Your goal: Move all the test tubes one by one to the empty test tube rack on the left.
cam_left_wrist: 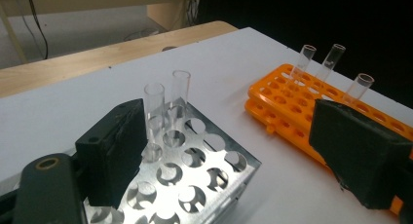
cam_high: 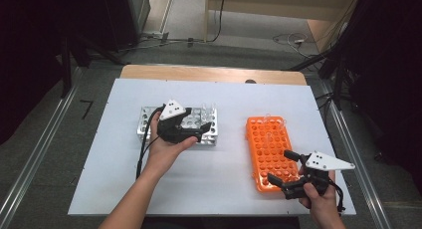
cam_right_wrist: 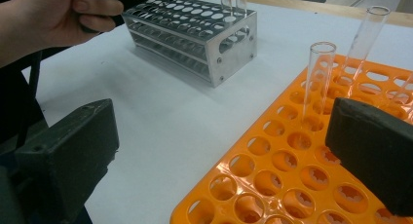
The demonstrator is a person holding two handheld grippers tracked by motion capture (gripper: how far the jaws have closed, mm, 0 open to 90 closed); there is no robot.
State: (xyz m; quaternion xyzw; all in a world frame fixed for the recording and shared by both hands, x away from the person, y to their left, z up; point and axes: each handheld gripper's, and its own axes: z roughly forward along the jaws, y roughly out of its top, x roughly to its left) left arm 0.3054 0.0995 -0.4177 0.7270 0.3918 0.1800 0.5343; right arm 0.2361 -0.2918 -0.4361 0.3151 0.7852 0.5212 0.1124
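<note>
A silver metal tube rack stands left of centre on the white table, with two clear glass tubes upright in its far end. My left gripper hovers over that rack, open, its jaws wide apart with nothing between them; the tubes stand just beyond its left jaw. An orange plastic rack lies to the right and holds three clear tubes near its far end. My right gripper sits at the orange rack's near right corner, open and empty, with one tube standing ahead of it.
The white board covers a wooden table, whose edge shows at the back. A person's left hand holds the left gripper beside the metal rack. Bare white surface lies between the two racks and along the front.
</note>
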